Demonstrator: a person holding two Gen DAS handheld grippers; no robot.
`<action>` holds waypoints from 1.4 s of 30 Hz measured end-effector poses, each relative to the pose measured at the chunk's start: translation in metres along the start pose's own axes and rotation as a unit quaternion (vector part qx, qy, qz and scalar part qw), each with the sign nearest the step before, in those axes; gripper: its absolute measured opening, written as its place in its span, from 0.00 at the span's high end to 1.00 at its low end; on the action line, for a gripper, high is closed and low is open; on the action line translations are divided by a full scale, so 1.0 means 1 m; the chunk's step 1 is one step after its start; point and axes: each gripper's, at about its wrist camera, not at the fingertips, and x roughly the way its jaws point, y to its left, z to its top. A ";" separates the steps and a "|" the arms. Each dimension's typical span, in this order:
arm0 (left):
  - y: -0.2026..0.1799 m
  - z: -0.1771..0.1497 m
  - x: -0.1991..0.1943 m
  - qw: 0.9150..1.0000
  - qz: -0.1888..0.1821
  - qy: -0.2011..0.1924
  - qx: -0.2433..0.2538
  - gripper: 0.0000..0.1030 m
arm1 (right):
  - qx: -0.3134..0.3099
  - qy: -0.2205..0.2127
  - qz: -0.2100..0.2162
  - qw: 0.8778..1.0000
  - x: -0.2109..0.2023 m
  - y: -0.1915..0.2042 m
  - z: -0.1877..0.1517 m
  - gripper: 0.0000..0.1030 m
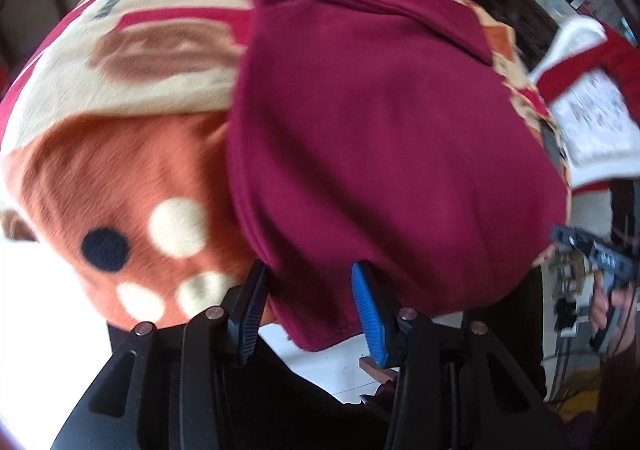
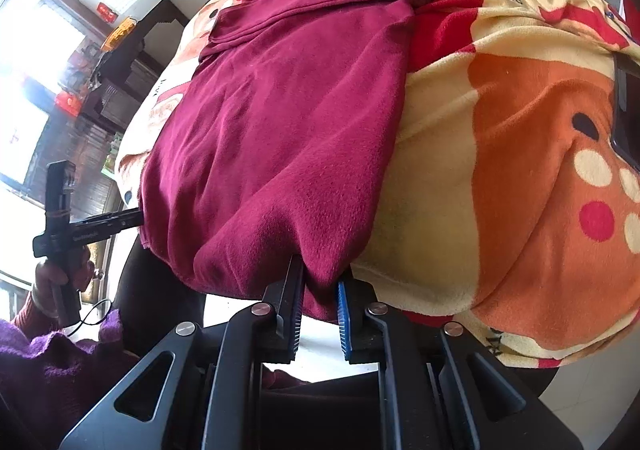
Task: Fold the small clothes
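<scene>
A maroon garment (image 1: 380,121) lies on a patterned blanket (image 1: 120,169), its near hem hanging over the front edge. My left gripper (image 1: 310,278) has its fingers wide apart around the hem's left corner, the cloth between them, not pinched. In the right wrist view the garment (image 2: 288,109) runs away from me; my right gripper (image 2: 320,282) is shut on its near right corner. The left gripper (image 2: 120,219) shows there at the hem's other corner. The right gripper (image 1: 600,250) shows at the right edge of the left wrist view.
The blanket (image 2: 500,129) is orange, cream and red with dots. White and red cloth (image 1: 592,117) lies at the right. A dark flat object (image 2: 626,109) sits on the blanket's right side. Dark wooden furniture (image 2: 120,89) stands beyond the left side.
</scene>
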 end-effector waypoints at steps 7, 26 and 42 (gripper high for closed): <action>0.015 0.009 0.003 0.999 -0.017 0.004 -0.042 0.57 | -0.003 0.005 0.000 1.000 0.002 -0.002 0.004 1.00; 0.002 0.017 -0.033 0.999 -0.013 -0.034 0.002 0.93 | -0.023 -0.071 0.050 0.996 -0.049 0.018 0.022 1.00; -0.002 0.115 -0.081 0.984 0.008 -0.177 0.005 0.93 | -0.008 -0.203 0.032 0.979 -0.085 0.017 0.100 1.00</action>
